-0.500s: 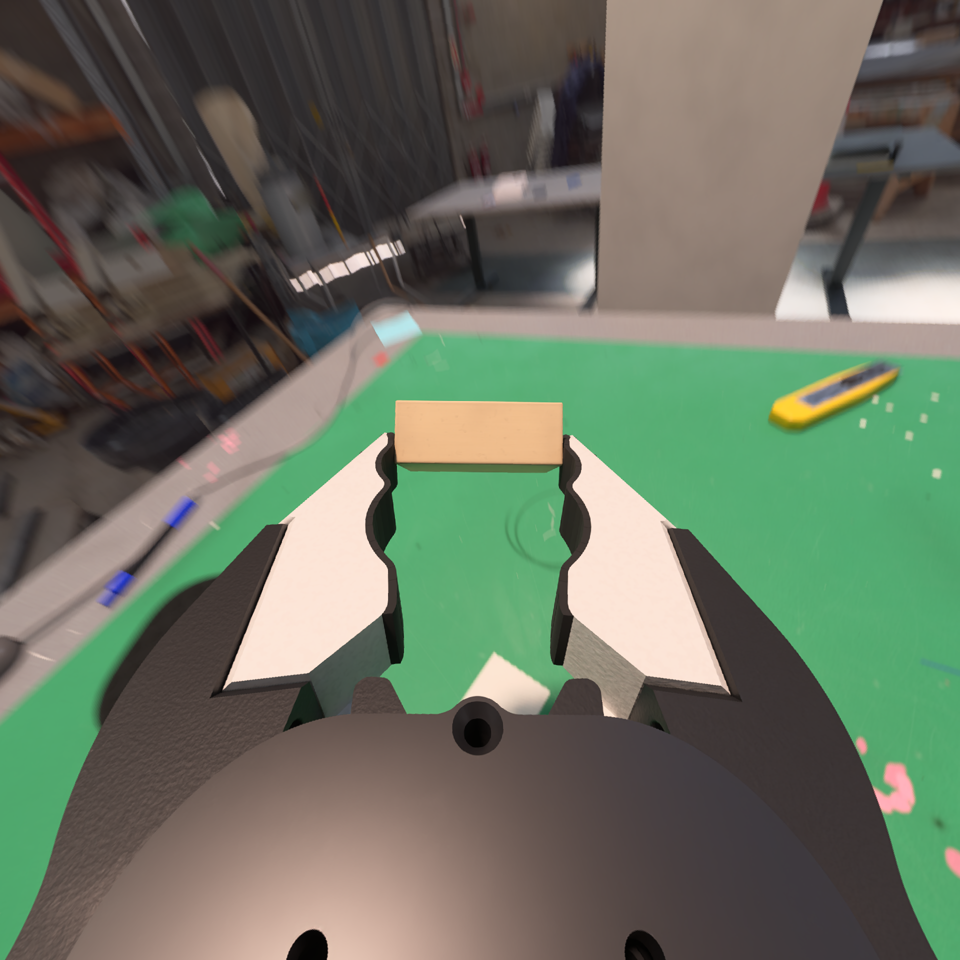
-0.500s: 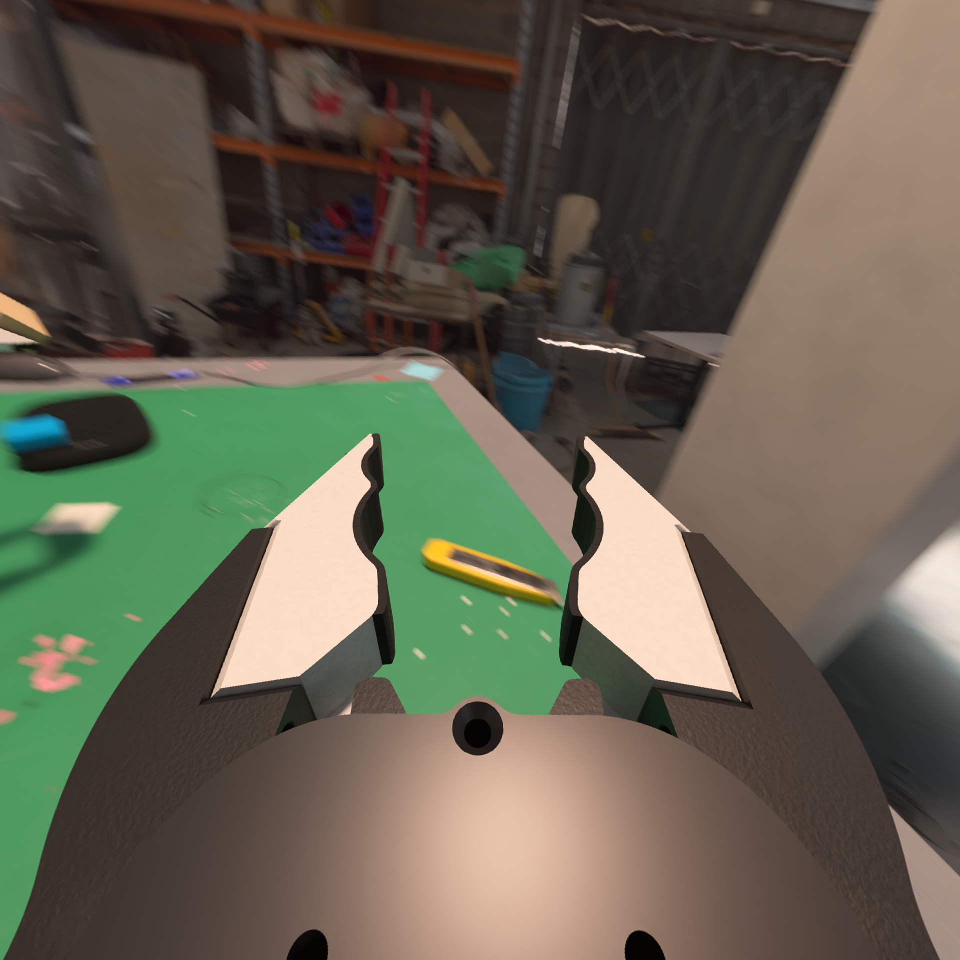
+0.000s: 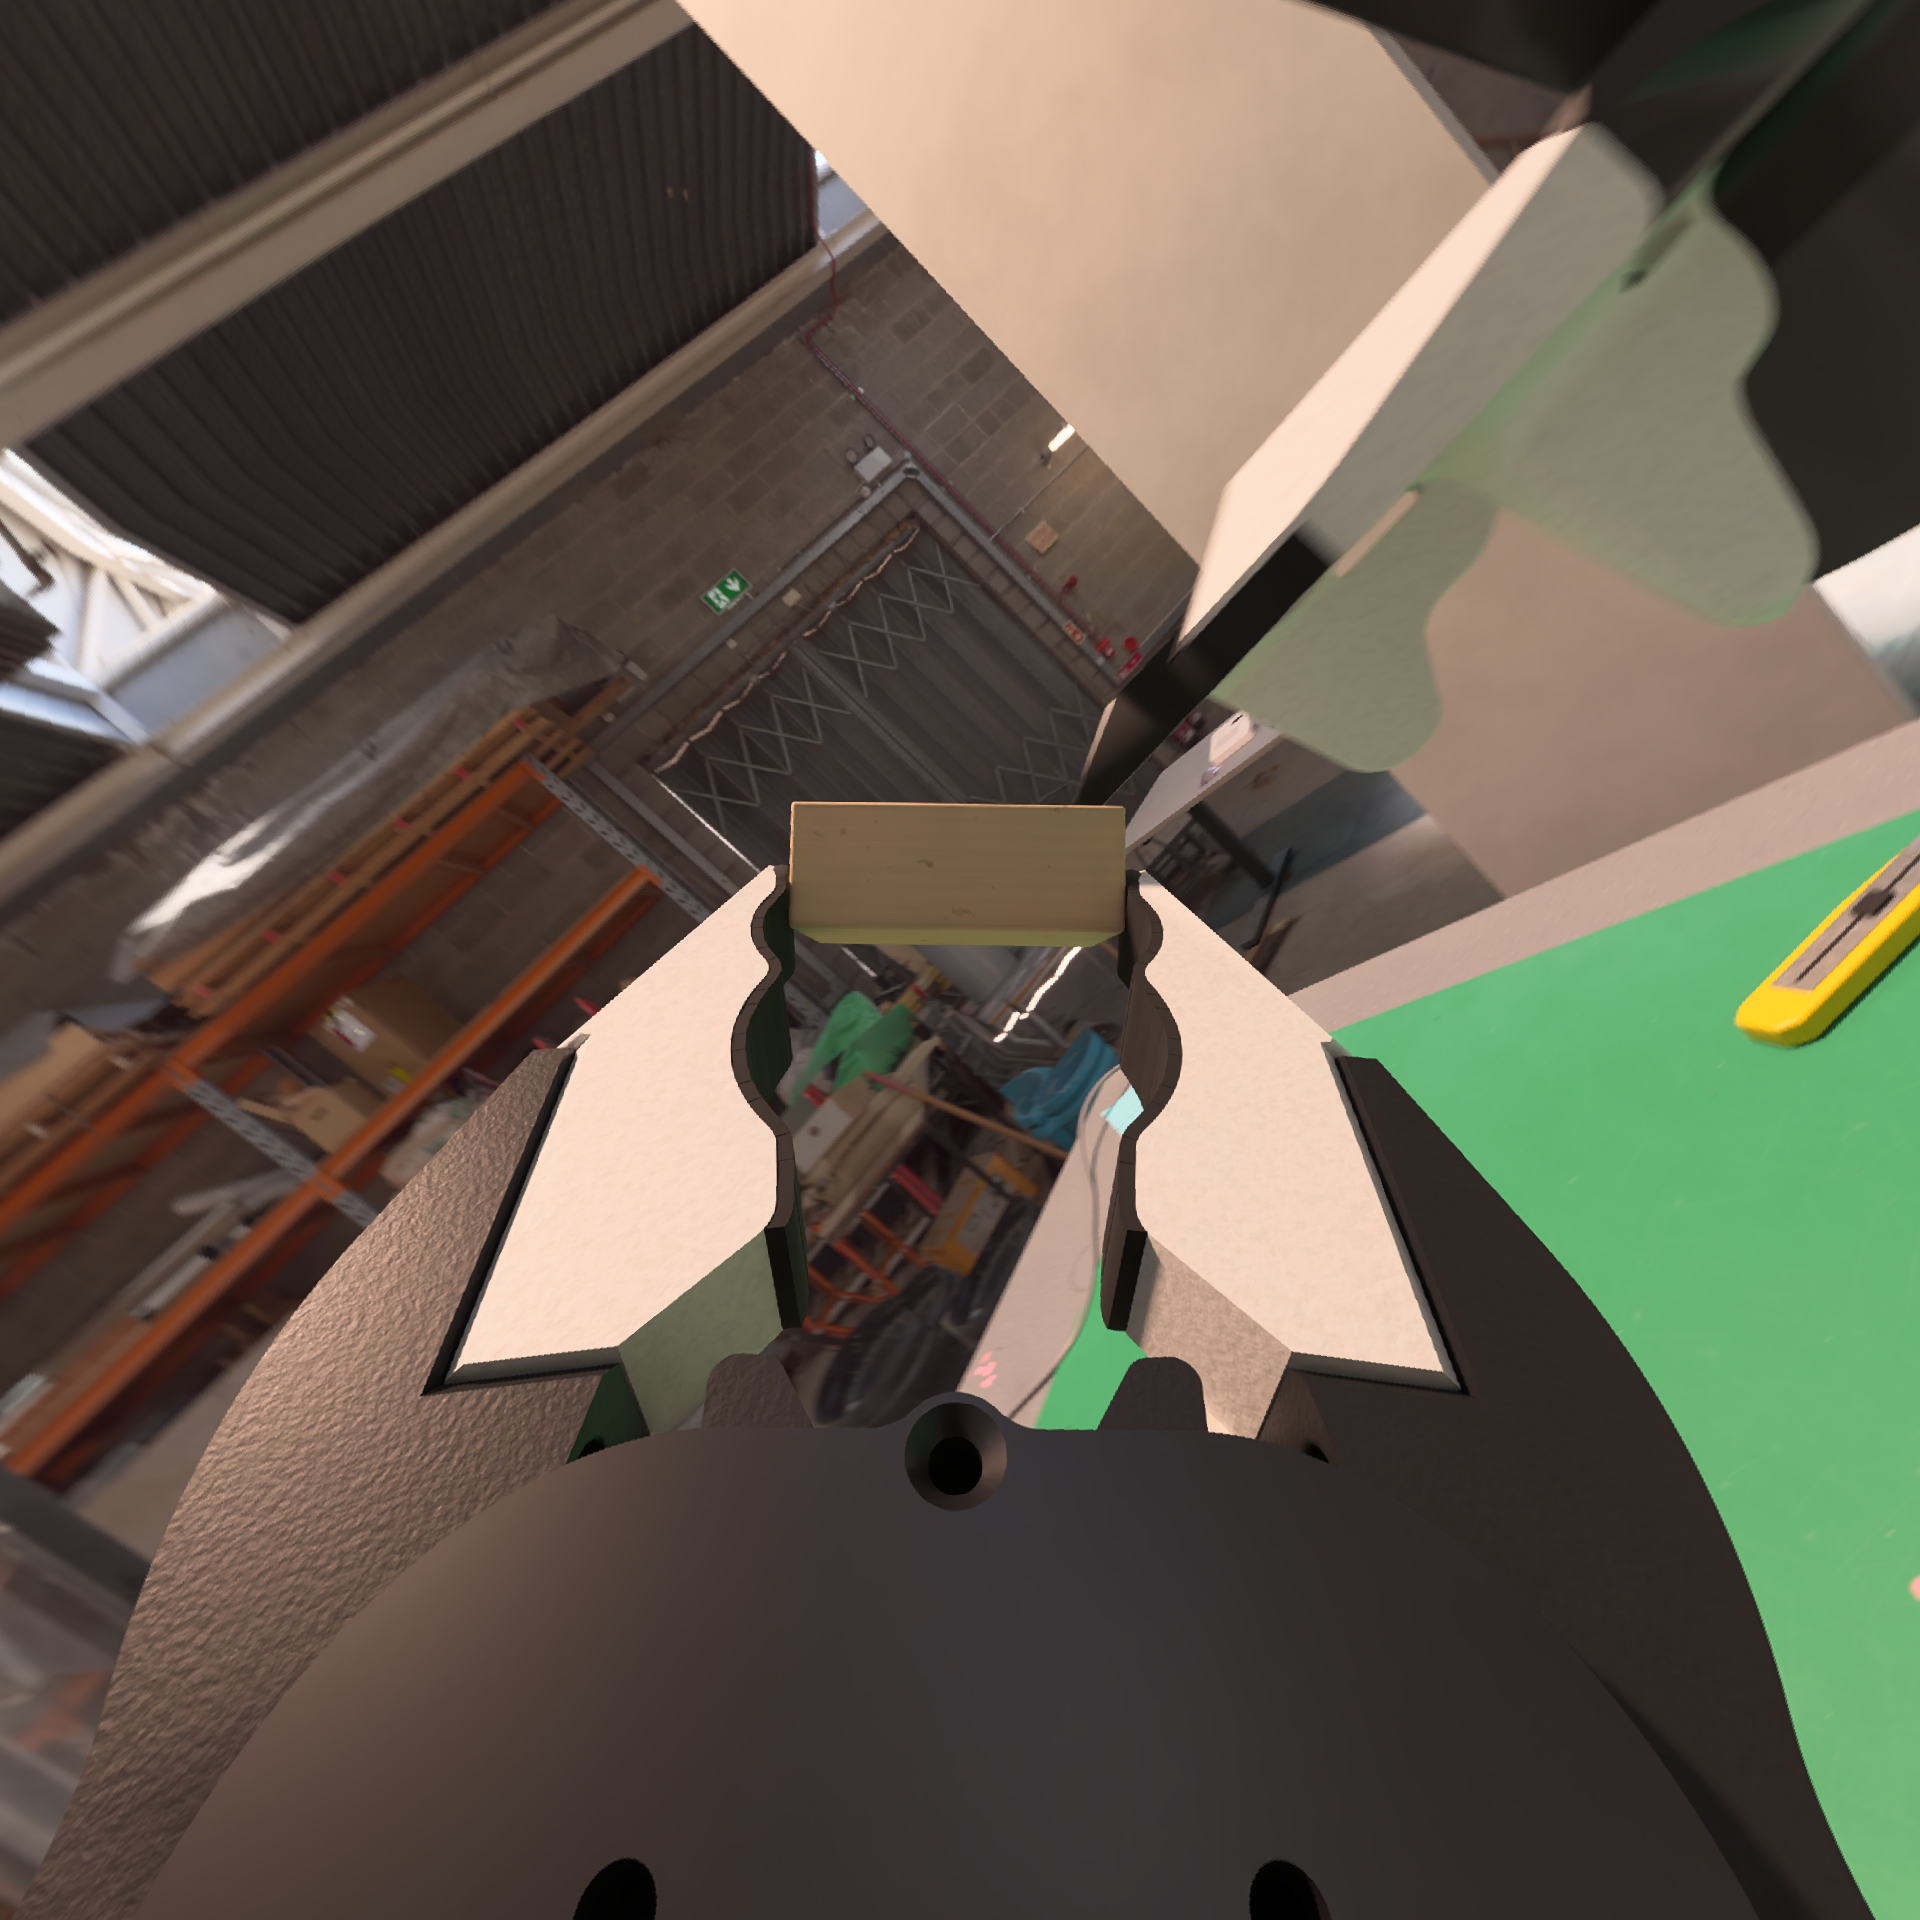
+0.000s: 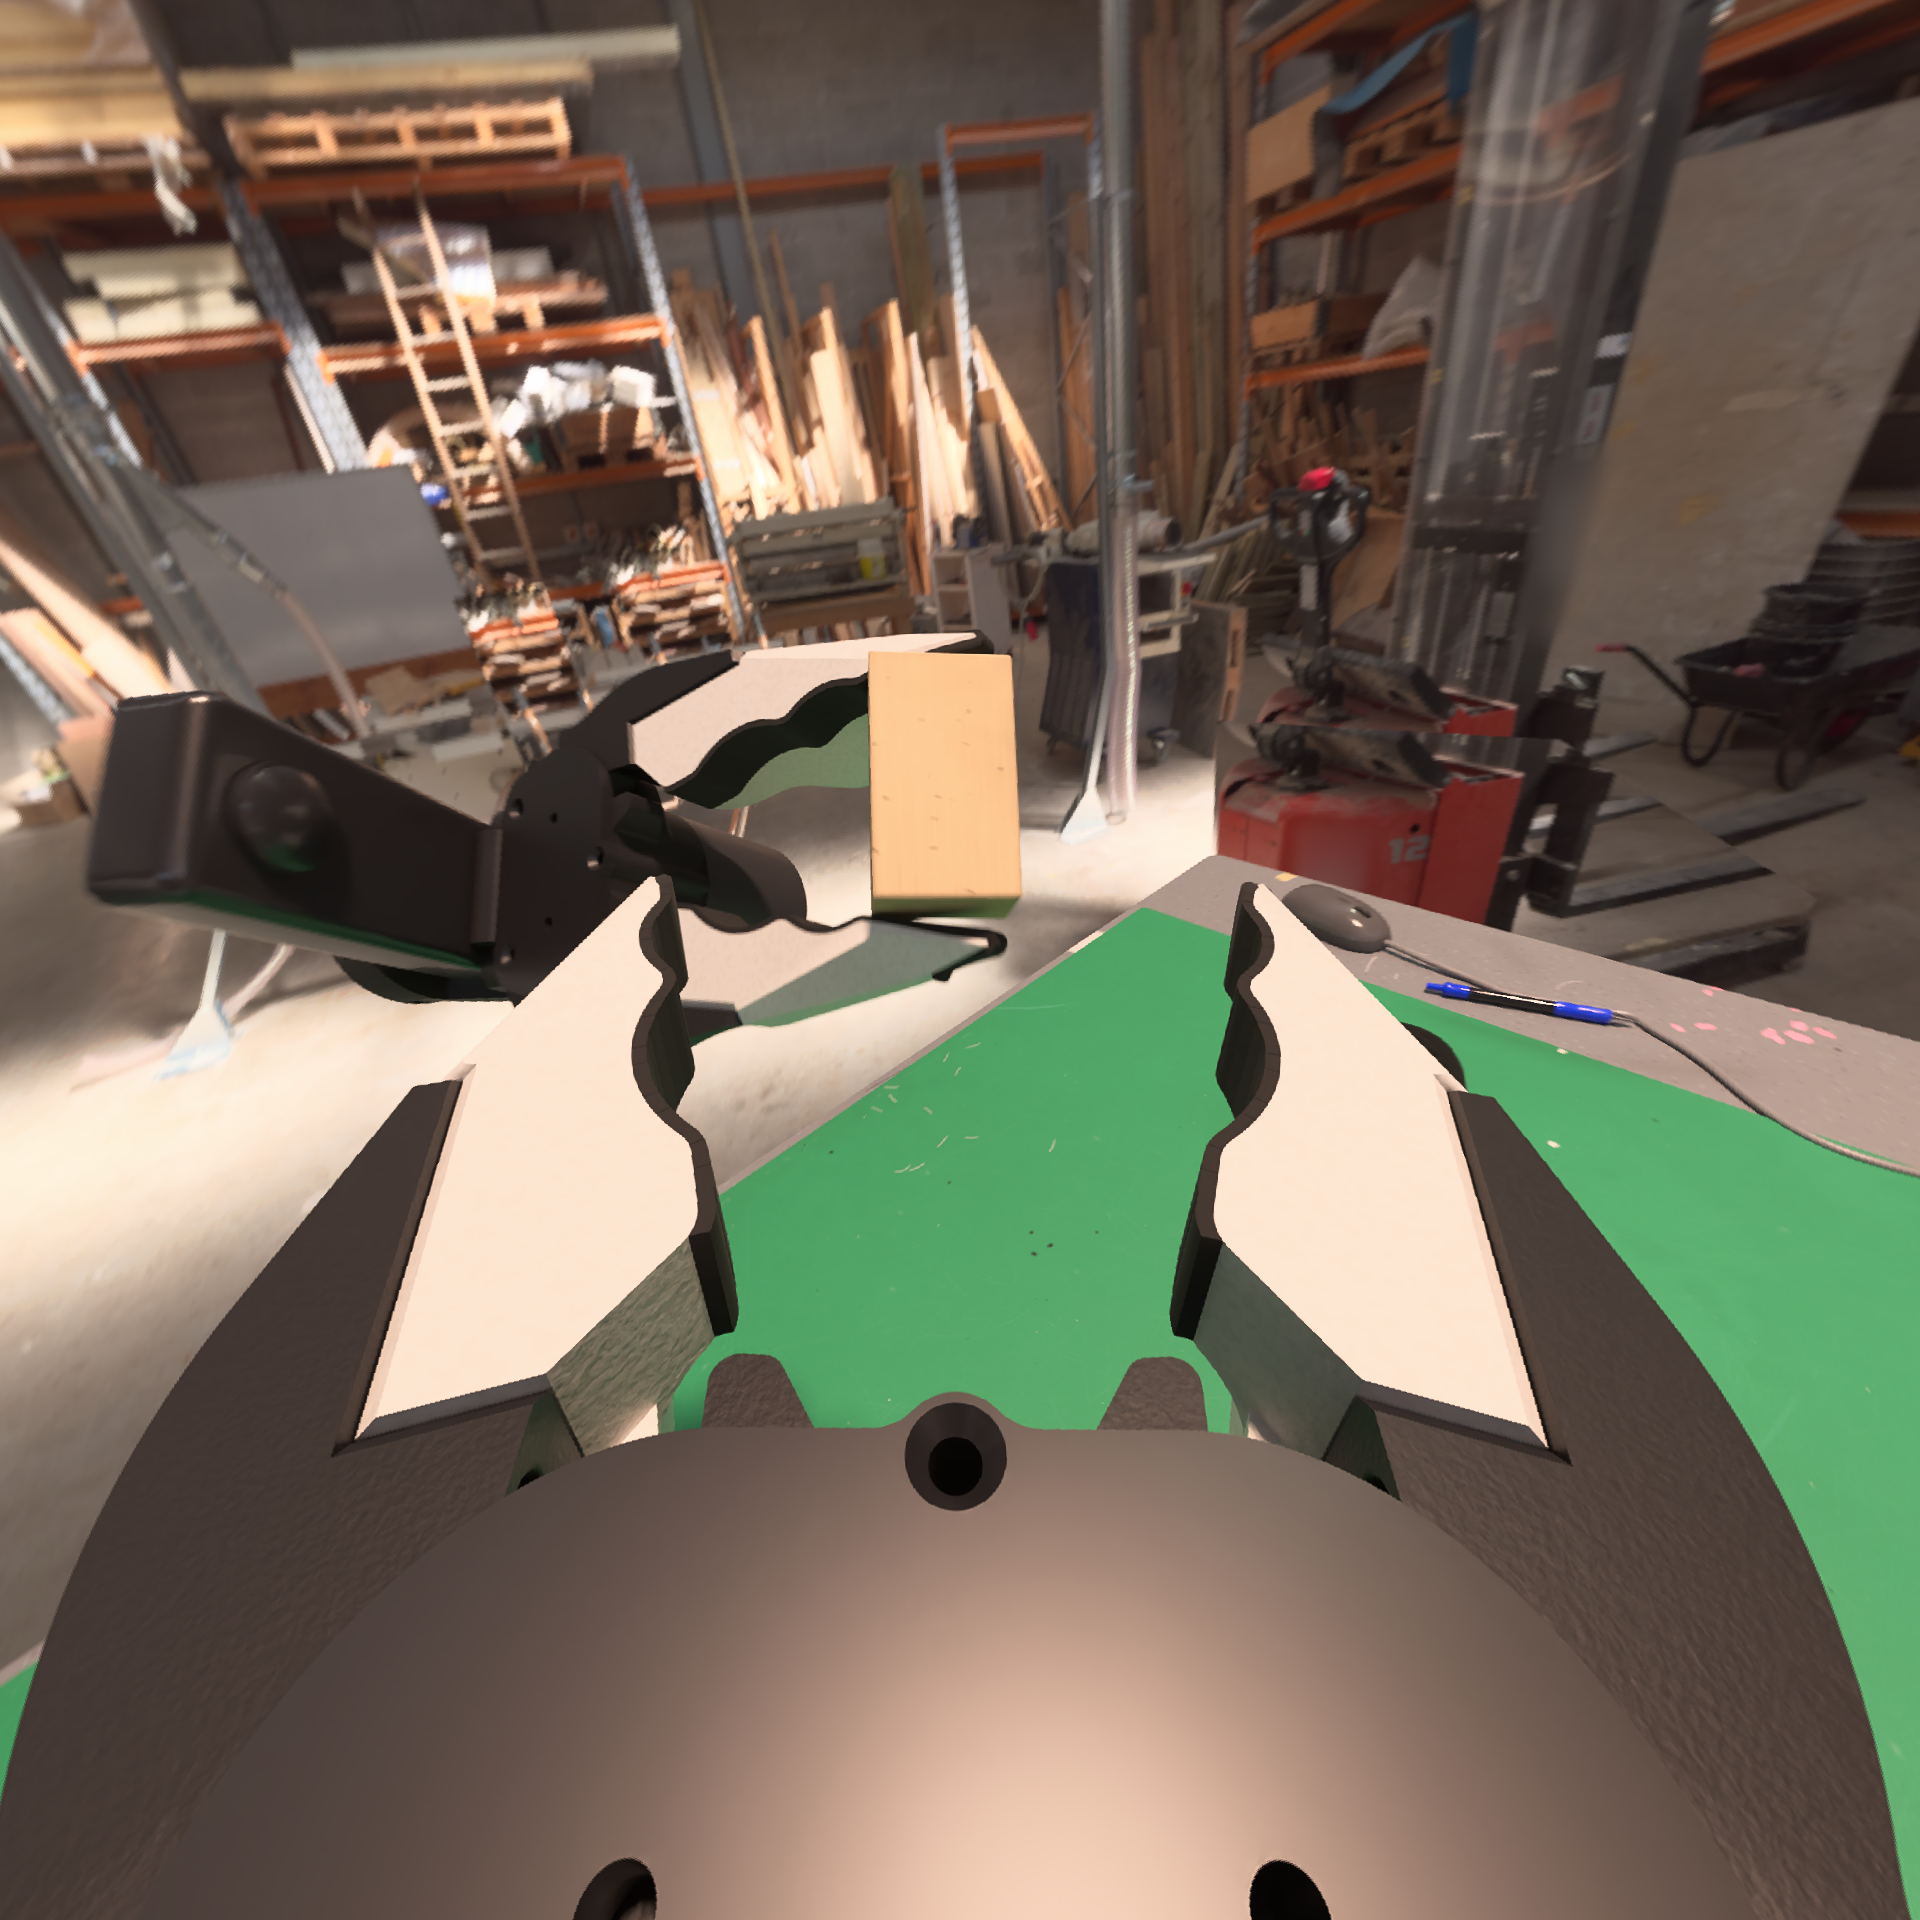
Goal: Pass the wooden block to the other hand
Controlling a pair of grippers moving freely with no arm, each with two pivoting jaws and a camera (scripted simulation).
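The wooden block [image 3: 956, 873] is a light tan bar clamped across the tips of my left gripper [image 3: 954, 899], which holds it in the air beyond the table's edge. My right gripper [image 4: 948, 891] is open and empty, above the green mat [image 4: 987, 1195]. It faces the block [image 4: 940, 769], which stands upright a short way ahead of its fingertips, in line with the gap between them. In the left wrist view the right gripper's fingers [image 3: 1507, 416] show large and close at the upper right, apart from the block.
A yellow utility knife [image 3: 1829, 956] lies on the mat [image 3: 1610, 1195] to the right. A computer mouse [image 4: 1340, 920] and a blue pen [image 4: 1517, 1003] lie on the grey table border at the right. Workshop shelves and a red pallet truck stand beyond.
My left gripper has risen and tilted upward with the block, from over the mat to past the table edge. My right gripper has swung round to face the block and opened wider.
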